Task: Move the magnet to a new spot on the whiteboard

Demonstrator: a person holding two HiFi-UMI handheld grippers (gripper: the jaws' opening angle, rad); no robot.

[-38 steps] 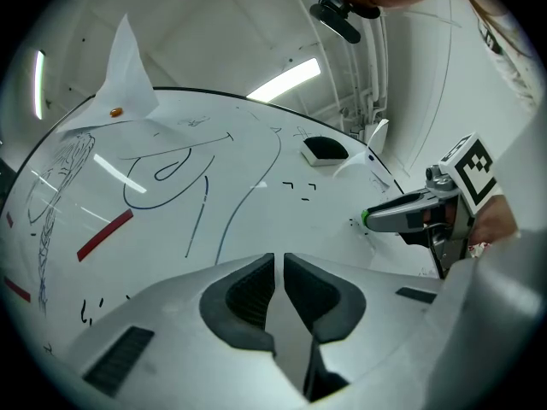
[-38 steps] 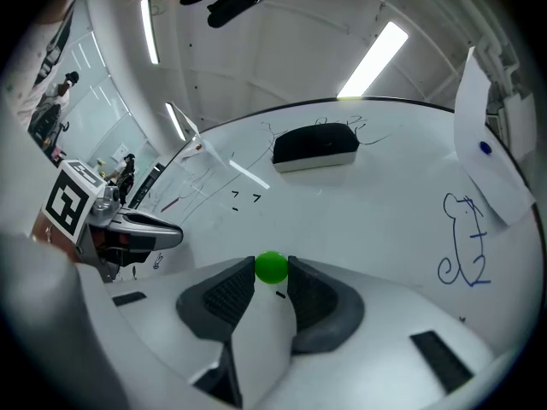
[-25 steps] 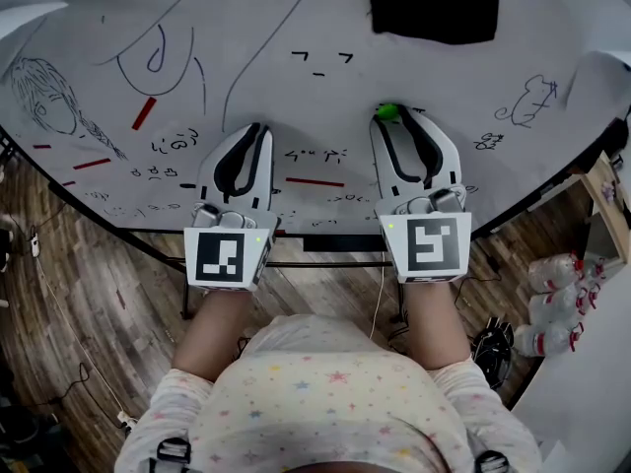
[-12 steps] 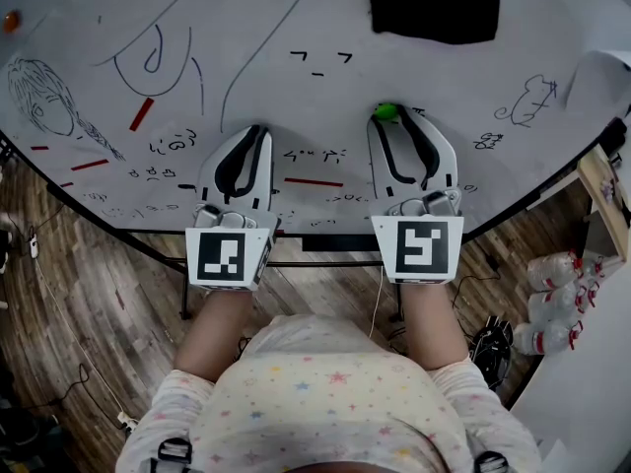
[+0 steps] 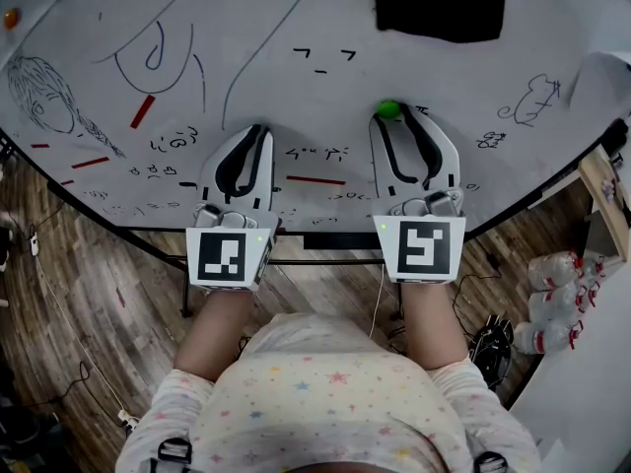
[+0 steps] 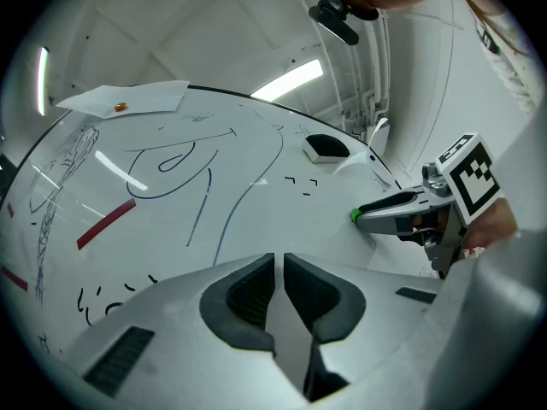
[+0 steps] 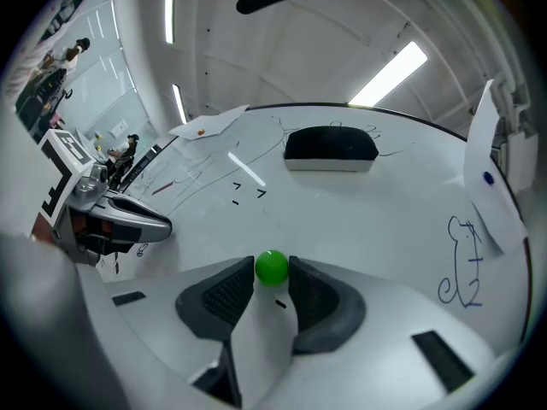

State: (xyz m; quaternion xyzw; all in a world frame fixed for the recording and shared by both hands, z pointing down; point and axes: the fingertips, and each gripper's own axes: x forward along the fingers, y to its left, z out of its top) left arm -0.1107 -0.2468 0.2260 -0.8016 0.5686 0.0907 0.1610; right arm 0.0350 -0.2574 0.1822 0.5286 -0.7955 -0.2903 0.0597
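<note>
The green ball magnet (image 5: 387,109) sits on the whiteboard (image 5: 444,77) right of the middle. My right gripper (image 5: 399,111) is shut on it, and in the right gripper view the magnet (image 7: 273,266) is pinched between the very tips of the dark pads (image 7: 224,290). My left gripper (image 5: 258,128) rests on the board's near part, to the left of the right one. Its jaws are shut with nothing between them (image 6: 279,259). The left gripper view shows the right gripper (image 6: 367,216) with the green magnet (image 6: 354,216) at its tip.
A black eraser (image 5: 438,8) lies at the far side of the board. Red strips (image 5: 143,112) and pen drawings cover the left half. An orange magnet (image 5: 11,17) sits at the far left, a paper sheet (image 5: 601,77) at the right edge. Bottles (image 5: 562,304) stand on the floor.
The right gripper has shifted very slightly, and the green magnet shows a little more fully at its tip. The left gripper has stayed in place.
</note>
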